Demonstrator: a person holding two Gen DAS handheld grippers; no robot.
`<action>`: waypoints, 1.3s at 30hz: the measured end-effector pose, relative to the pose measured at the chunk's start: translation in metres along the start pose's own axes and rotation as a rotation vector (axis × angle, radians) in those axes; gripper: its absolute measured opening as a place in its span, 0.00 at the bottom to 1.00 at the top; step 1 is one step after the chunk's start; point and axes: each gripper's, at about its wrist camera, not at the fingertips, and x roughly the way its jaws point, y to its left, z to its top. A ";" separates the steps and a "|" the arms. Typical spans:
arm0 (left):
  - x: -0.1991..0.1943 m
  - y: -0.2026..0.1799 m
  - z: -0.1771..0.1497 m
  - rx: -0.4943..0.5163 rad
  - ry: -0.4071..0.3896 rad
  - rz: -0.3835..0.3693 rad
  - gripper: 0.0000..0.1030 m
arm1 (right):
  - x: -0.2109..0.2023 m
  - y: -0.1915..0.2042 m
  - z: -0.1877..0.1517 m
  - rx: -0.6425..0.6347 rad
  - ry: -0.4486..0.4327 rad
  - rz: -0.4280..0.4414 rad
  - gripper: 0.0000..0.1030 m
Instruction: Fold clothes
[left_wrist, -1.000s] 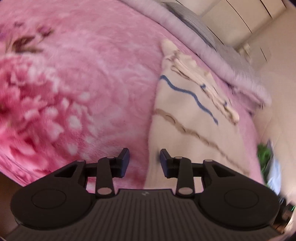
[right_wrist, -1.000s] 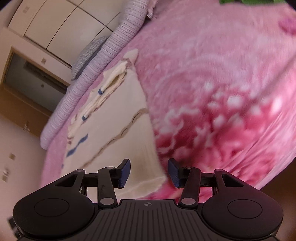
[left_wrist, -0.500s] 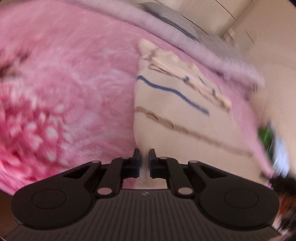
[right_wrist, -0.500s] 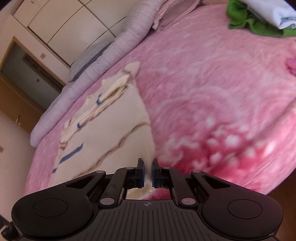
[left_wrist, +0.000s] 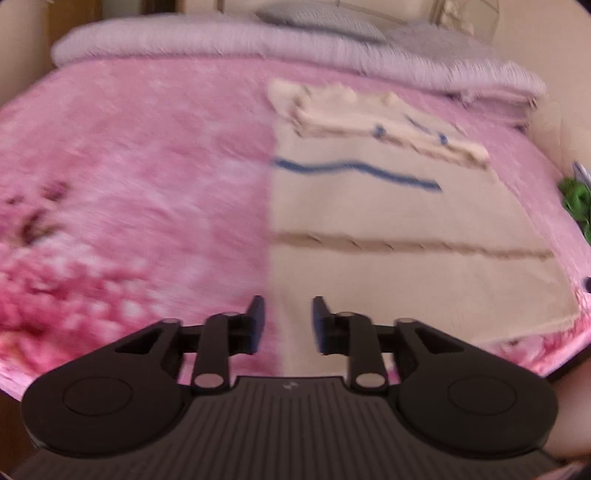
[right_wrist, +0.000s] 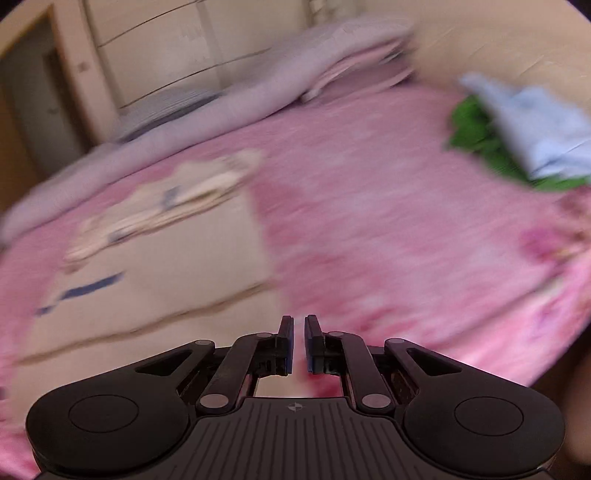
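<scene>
Cream garment lies flat on pink blanket, left edge straight.

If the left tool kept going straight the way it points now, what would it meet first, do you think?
Most likely the cream garment lying on the pink blanket. The left tool is open and aims near its left edge. Blur leaves depth uncertain.

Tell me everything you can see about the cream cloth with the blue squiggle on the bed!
The cream garment lies spread flat on the pink blanket. It looks soft and knitted. A wavy blue line crosses its far part and a brown twisted line crosses nearer. Its far end is bunched into a folded strip with small blue marks. The left gripper hangs open at its near left edge; whether it touches is unclear.
</scene>
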 end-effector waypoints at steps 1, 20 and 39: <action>0.003 -0.006 -0.002 0.015 0.015 0.026 0.31 | 0.011 0.005 -0.007 0.003 0.038 0.014 0.09; -0.099 -0.090 -0.017 0.154 -0.104 0.083 0.32 | -0.068 0.081 -0.029 -0.030 -0.010 -0.030 0.56; -0.166 -0.108 -0.049 0.209 -0.227 0.095 0.42 | -0.134 0.106 -0.044 -0.095 -0.115 -0.006 0.59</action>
